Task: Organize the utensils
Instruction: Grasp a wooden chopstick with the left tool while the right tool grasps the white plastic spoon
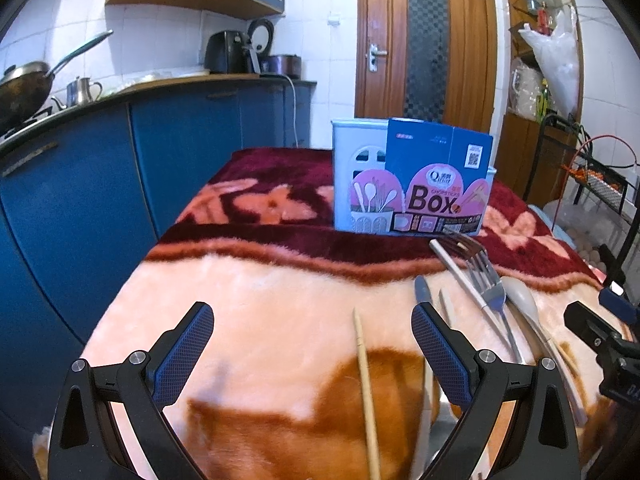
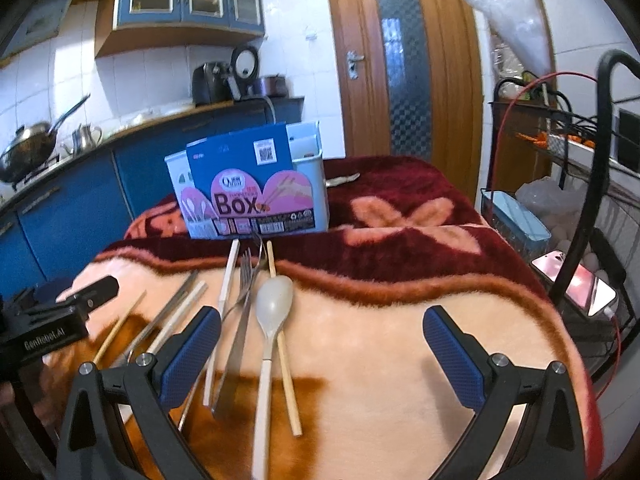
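Plush pink-and-maroon blanket (image 2: pixel 400 320) covers the tabletop; the utensil pile, a pale spoon (image 2: pixel 274 300), fork (image 2: pixel 245 280), chopsticks (image 2: pixel 282 344) and what looks like a knife (image 2: pixel 234 364), lies loose in front of the white chopsticks box (image 2: pixel 256 200), none in it. Left tongs (image 1: pixel 312 344) spread wide, empty, over one stray chopstick (image 1: pixel 366 380). Right tongs (image 2: pixel 320 352) also spread, empty, spoon handle between the fingers near the left pad (image 2: pixel 192 356).
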`<act>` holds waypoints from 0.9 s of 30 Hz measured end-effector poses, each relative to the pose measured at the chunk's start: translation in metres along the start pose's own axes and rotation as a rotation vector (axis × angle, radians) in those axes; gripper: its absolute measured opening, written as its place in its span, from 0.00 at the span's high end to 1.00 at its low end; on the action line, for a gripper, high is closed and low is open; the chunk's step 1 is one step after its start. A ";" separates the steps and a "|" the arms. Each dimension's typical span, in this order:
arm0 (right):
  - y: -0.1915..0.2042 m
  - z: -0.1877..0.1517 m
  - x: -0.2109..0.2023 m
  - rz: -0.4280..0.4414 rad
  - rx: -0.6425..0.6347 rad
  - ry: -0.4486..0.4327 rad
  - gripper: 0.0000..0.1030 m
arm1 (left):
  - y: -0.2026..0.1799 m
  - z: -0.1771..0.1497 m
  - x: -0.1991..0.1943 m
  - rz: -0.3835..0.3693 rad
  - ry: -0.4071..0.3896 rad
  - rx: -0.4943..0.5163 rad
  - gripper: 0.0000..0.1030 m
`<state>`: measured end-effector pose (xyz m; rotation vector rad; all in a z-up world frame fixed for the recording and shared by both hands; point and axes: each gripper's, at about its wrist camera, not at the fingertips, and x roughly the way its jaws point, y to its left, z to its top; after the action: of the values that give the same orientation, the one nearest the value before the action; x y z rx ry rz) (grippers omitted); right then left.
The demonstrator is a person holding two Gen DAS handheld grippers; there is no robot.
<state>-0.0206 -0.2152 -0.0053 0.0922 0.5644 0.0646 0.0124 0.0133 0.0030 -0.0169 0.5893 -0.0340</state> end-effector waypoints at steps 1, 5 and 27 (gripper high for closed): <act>-0.001 0.001 0.000 0.004 -0.012 0.013 0.00 | 0.003 0.002 0.001 0.001 0.017 0.004 0.04; -0.003 0.008 0.001 0.034 -0.052 0.076 0.01 | 0.008 0.007 0.003 0.006 0.066 0.026 0.04; 0.000 0.016 0.036 0.168 -0.111 0.470 0.57 | -0.010 0.001 0.030 -0.156 0.435 0.160 0.46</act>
<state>0.0189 -0.2128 -0.0107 0.0145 1.0206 0.2857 0.0377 0.0027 -0.0125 0.1023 1.0173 -0.2409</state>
